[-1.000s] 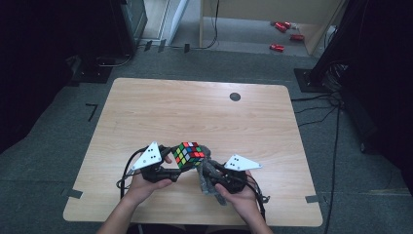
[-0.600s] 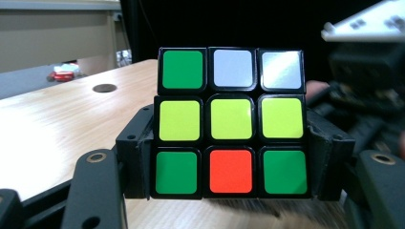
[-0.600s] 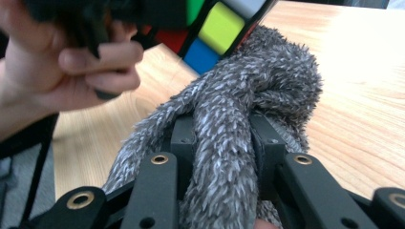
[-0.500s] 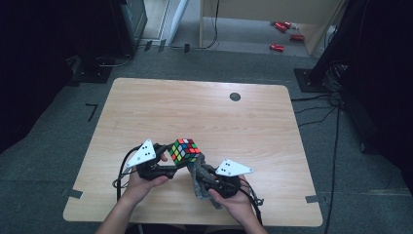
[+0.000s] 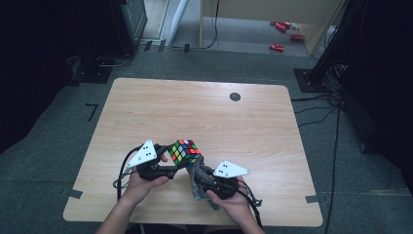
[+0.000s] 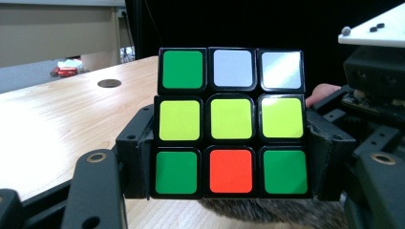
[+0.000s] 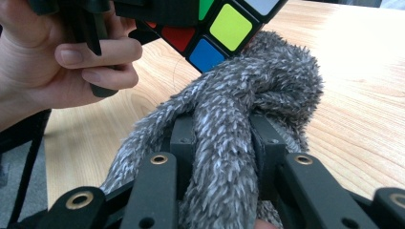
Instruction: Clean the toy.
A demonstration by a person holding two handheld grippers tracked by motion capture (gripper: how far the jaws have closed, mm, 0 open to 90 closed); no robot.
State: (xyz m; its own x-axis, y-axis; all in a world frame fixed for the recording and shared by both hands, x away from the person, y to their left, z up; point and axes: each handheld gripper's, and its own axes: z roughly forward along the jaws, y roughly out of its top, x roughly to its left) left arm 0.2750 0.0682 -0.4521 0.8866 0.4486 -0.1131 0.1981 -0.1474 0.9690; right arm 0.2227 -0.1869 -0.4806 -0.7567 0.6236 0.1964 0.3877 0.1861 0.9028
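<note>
A light wooden table (image 5: 204, 112) with rounded corners stands on grey carpet (image 5: 63, 146), its far half bare ahead of the jaws. A round dark grommet (image 5: 235, 96) sits in the tabletop well beyond them, toward the far edge. Strips of tape (image 5: 72, 193) mark the floor at the near corners. Past the table are a pale wooden cabinet (image 5: 263, 9), small red objects (image 5: 276, 47) on the floor, and black stands with loose cables (image 5: 321, 105).

Light wood table (image 5: 204, 112), dark round disc (image 5: 235, 96) near far edge
</note>
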